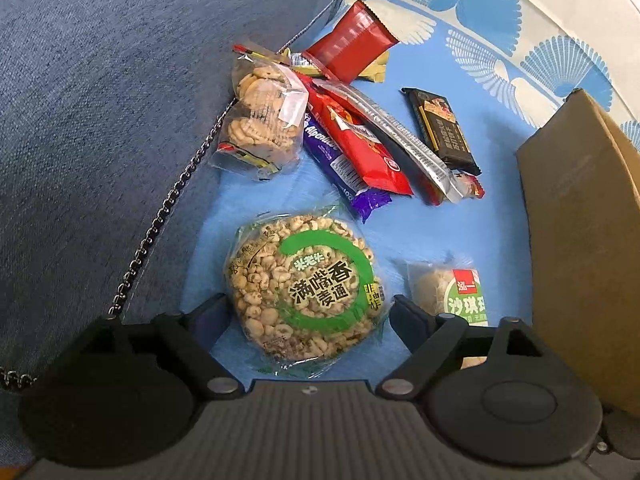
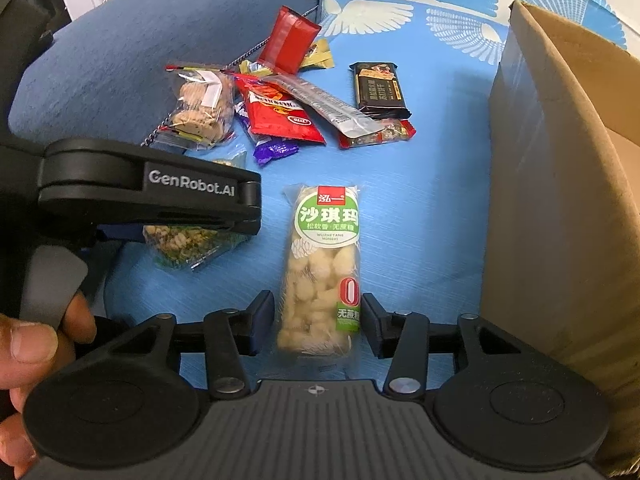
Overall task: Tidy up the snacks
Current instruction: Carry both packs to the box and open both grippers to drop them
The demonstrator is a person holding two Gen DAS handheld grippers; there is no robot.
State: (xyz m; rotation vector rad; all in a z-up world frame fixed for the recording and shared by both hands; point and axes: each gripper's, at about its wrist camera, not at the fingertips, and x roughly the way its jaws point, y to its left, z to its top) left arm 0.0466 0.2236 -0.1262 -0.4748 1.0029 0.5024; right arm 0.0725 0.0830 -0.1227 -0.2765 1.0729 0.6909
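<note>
While no snack is visibly inside the cardboard box (image 2: 560,200), whose interior is hidden in both views, sorting looks barely begun. Left gripper (image 1: 308,316): jaws spread wide to either side of the round puffed-grain cake (image 1: 302,284), which lies flat on the blue cloth (image 1: 460,232); contact cannot be told, nothing lifted. Right gripper (image 2: 318,326): jaws open, straddling the near end of the long sachima bar (image 2: 324,268), pads close to the wrapper but apparently not pressing; bar flat on the cloth, just beside the box wall. Remaining pile farther back, against the blue cushion (image 1: 100,100): clear biscuit bag (image 1: 260,116), purple wrapper (image 1: 344,168), red packets (image 1: 360,144), silver strip (image 1: 400,132), red pouch (image 1: 352,40), dark bar (image 1: 444,128). Judgement: two pickups staged, none completed; every visible snack is left to place
</note>
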